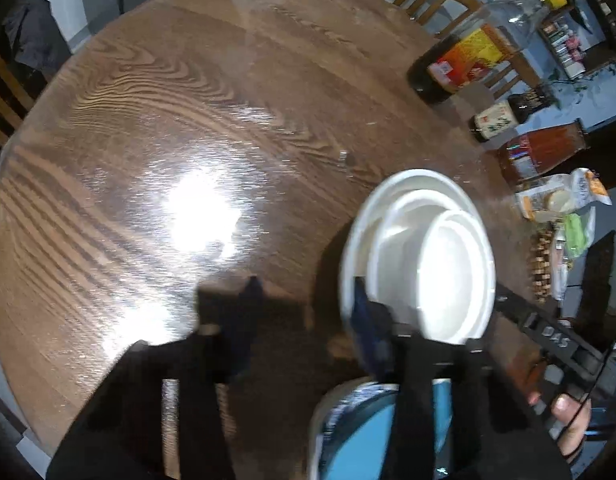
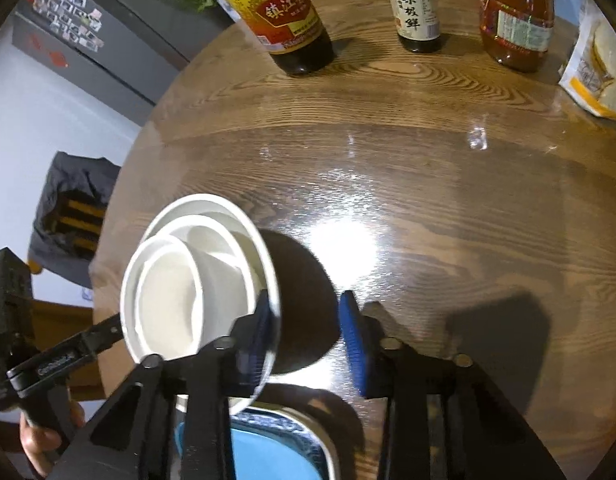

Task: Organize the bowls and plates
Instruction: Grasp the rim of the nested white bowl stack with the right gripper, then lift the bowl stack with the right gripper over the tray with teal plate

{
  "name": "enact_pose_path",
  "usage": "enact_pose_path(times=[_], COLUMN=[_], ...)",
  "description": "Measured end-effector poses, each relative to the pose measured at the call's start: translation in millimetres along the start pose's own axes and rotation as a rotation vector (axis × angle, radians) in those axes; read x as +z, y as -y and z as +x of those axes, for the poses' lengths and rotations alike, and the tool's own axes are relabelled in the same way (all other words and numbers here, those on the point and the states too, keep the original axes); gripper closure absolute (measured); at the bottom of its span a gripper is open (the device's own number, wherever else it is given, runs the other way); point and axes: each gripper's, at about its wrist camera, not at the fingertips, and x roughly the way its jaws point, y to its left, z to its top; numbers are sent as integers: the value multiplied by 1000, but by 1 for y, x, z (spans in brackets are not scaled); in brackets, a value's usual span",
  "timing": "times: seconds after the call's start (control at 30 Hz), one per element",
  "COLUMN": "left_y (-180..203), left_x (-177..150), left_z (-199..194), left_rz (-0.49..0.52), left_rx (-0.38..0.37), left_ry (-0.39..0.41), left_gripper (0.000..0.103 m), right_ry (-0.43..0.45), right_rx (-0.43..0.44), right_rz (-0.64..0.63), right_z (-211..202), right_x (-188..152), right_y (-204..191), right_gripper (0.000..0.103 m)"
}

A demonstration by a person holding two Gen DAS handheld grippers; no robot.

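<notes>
Wooden table: both grippers, jaws part-open, flank nested white bowls; blue plate at six o'clock waits unstacked.

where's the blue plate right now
The blue plate lies on the wooden table at its near edge, bottom centre in both wrist views, just below the stack of white bowls and partly hidden by the claw arms.

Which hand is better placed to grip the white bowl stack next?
Right, narrowly: the right gripper has one finger overlapping the rim of the bowl stack, fingers apart. The left gripper also has a finger beside the rim, so it is close.
</notes>
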Motion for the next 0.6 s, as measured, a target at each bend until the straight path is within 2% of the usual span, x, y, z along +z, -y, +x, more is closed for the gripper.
enact_pose_path(times=[0.1, 0.13, 0.37, 0.6], left_y=[11, 15, 18, 26], left_x=[-1, -1, 0, -3], left_z=[0, 0, 2, -21], left_rz=[26, 34, 10, 33], left_rx=[-5, -12, -7, -1], left_ry=[6, 8, 27, 65], left_gripper=[95, 101, 102, 102], right_ry=[8, 10, 28, 67], right_rx=[15, 14, -15, -11], right_rz=[-11, -15, -11, -10], right_z=[1, 1, 0, -22], right_x=[0, 1, -2, -4], right_y=[-10, -13, -19, -25], right_gripper=[94, 95, 95, 95])
